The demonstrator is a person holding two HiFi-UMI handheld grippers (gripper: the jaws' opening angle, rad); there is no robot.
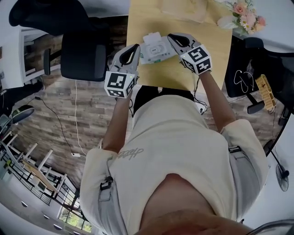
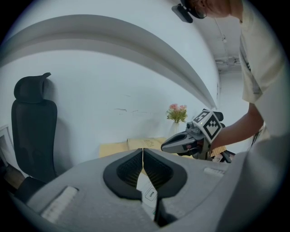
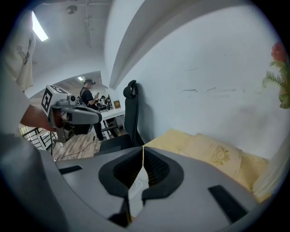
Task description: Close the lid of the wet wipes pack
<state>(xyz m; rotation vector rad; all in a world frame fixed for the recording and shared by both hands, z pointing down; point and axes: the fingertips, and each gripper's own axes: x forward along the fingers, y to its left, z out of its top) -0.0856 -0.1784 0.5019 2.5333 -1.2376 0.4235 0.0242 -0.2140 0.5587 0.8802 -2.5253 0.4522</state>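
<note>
The white wet wipes pack (image 1: pixel 154 49) is over the near part of the wooden table (image 1: pixel 211 55), its flip lid (image 1: pixel 151 36) standing open on the far side. My left gripper (image 1: pixel 137 46) meets the pack's left end with its jaws closed. My right gripper (image 1: pixel 170 36) meets the right end, also closed. In the left gripper view the pads (image 2: pixel 136 170) press together, and a strip of the pack (image 2: pixel 148 192) with an "OPEN" label shows right behind them. The right gripper view shows the same: closed pads (image 3: pixel 152 167) with white pack material (image 3: pixel 135 192) behind.
A black office chair (image 1: pixel 85 55) stands left of the table. A vase of pink flowers (image 1: pixel 245 16) and a pale cushion (image 1: pixel 183 9) sit at the table's far end. Cables lie on the wood floor (image 1: pixel 59 119). Another chair base (image 1: pixel 252 108) is to the right.
</note>
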